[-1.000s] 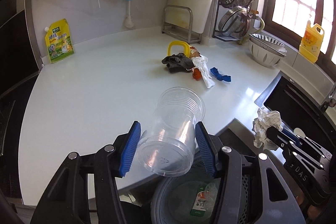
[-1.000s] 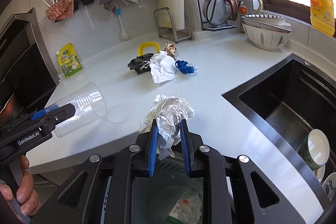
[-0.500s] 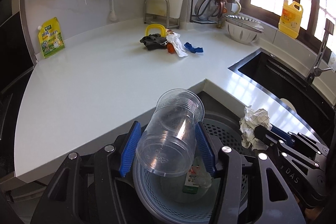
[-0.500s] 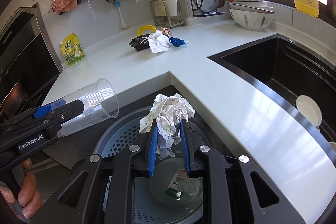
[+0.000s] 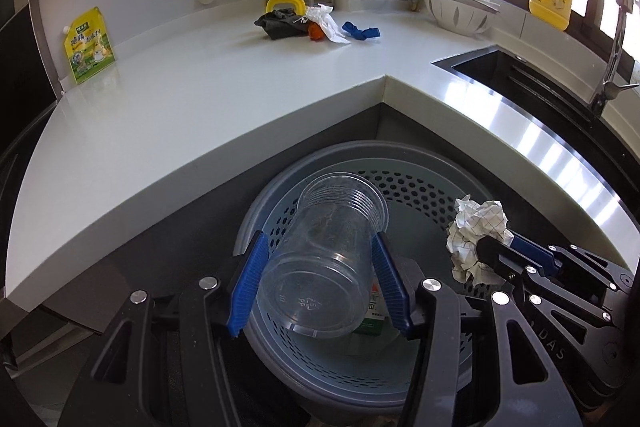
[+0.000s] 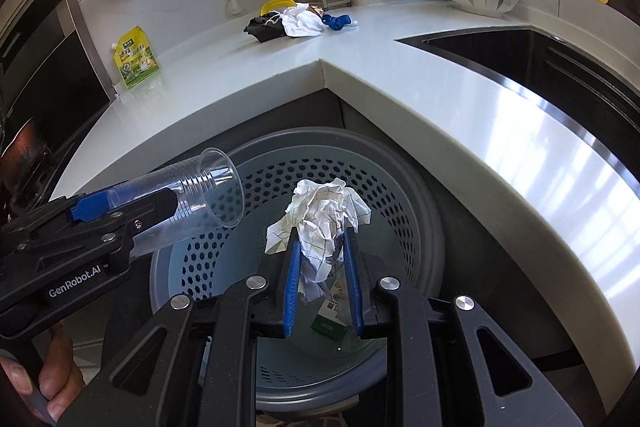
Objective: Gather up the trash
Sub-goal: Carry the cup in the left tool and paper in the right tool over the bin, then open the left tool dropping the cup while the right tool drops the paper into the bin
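Left gripper (image 5: 318,281): we see its blue pads clamped on a clear ribbed plastic cup (image 5: 320,263), held tilted over the round grey perforated bin (image 5: 420,187).
Right gripper (image 6: 322,267): its jaws pinch a crumpled white grid-lined paper ball (image 6: 320,215) above the same bin.
Bin contents: we make out a green-and-white carton (image 6: 330,319), partly hidden behind the pads; its print is unreadable.
Counter pile (image 5: 316,23): dark, white, orange and blue scraps lie far back on the white countertop (image 5: 200,99); we cannot identify them.
Person: only fingers (image 6: 44,383) show, cut off at the corner.

Both angle downward: the left hand-held gripper (image 5: 320,287) stands half-open, gripping; the right hand-held gripper (image 6: 322,275) is pinched nearly closed.
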Motion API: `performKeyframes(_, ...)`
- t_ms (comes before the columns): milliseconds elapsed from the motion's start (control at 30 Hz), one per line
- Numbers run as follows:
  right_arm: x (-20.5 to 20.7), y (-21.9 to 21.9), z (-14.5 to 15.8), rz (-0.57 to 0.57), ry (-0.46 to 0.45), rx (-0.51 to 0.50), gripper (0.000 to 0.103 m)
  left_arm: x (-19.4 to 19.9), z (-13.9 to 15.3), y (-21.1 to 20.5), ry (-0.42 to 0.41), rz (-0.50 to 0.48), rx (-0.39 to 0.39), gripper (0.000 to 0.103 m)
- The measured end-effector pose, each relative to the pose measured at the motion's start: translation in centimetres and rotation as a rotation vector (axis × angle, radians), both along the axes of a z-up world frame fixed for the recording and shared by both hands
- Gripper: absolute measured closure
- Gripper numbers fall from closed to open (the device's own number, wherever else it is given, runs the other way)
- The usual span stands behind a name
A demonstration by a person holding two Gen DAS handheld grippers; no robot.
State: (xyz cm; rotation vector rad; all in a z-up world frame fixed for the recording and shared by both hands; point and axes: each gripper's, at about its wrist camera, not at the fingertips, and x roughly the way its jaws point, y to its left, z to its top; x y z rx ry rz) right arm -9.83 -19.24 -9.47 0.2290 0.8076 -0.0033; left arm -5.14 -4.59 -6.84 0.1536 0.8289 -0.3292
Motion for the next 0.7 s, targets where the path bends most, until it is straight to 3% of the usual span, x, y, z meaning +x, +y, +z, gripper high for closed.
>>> performKeyframes(700,1.7,-0.1,-2.7,0.022,0.091,0.000,0.080,2.1,-3.9,-0.4,0.115,0.010,0.030,0.049)
